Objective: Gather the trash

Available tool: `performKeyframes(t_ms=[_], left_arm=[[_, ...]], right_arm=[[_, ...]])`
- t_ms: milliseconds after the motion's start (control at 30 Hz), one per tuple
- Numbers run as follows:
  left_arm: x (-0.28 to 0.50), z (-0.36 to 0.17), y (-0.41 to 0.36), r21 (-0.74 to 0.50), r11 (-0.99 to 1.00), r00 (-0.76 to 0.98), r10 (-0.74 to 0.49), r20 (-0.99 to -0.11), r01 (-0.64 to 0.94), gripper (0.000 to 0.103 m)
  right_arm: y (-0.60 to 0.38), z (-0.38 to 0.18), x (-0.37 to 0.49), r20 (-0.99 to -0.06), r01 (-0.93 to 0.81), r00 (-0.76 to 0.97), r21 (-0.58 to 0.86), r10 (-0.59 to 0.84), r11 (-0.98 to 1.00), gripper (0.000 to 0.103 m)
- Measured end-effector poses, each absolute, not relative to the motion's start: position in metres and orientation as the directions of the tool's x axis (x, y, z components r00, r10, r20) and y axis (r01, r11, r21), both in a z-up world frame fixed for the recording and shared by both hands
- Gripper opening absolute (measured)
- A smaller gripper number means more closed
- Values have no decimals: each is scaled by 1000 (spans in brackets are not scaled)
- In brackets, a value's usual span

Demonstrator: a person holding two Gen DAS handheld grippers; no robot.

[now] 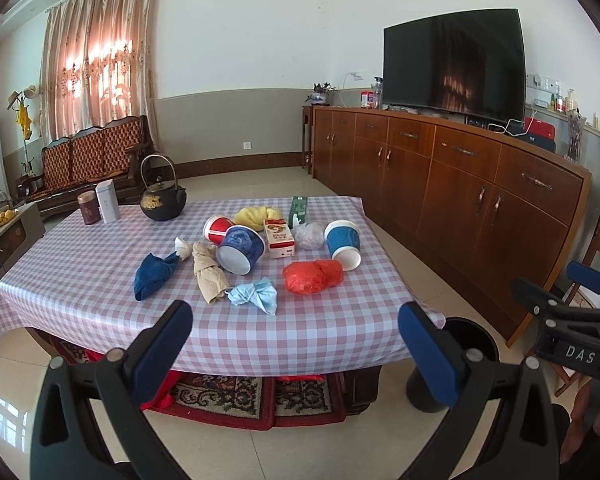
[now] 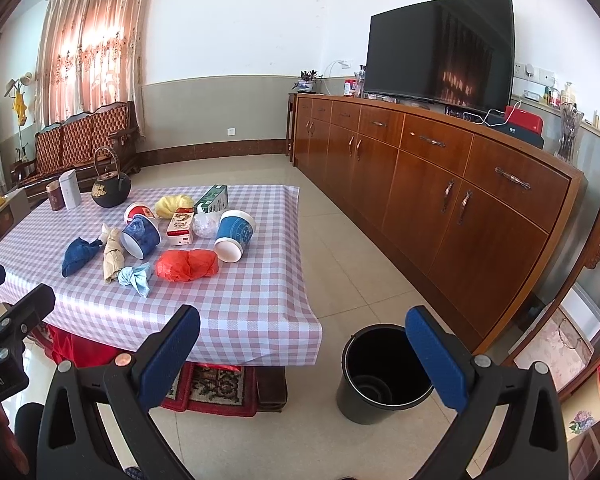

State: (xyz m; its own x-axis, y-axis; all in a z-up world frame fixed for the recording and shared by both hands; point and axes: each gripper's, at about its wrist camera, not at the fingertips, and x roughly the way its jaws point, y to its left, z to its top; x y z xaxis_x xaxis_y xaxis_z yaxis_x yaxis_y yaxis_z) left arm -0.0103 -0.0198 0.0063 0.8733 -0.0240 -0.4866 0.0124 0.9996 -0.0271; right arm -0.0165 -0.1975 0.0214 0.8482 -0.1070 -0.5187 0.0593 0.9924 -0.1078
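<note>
Trash lies on a checked tablecloth (image 1: 100,304): a red plastic bag (image 1: 312,276), a crumpled light blue mask (image 1: 255,295), a brown paper wad (image 1: 208,276), a dark blue cloth (image 1: 152,274), tipped blue cups (image 1: 240,249) (image 1: 343,243), a red cup (image 1: 216,229), a small carton (image 1: 279,238), a clear bag (image 1: 310,235) and a yellow bag (image 1: 258,216). A black bin (image 2: 379,374) stands on the floor right of the table. My left gripper (image 1: 296,340) is open and empty before the table's near edge. My right gripper (image 2: 301,352) is open and empty, above the floor by the bin.
A black teapot (image 1: 162,200), two tins (image 1: 100,206) and a green box (image 1: 298,210) stand at the table's far side. A long wooden sideboard (image 2: 439,184) with a TV (image 2: 439,50) runs along the right wall. A wooden sofa (image 1: 96,164) stands at the back left.
</note>
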Motion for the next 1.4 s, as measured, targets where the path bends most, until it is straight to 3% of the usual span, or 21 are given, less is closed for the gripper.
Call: performKeyframes(t_ms=[1400], left_arm=[[-14, 5, -19, -30, 999, 876, -24, -482, 10, 103]], right_arm=[[-203, 27, -19, -516, 59, 850, -105, -105, 993, 103]])
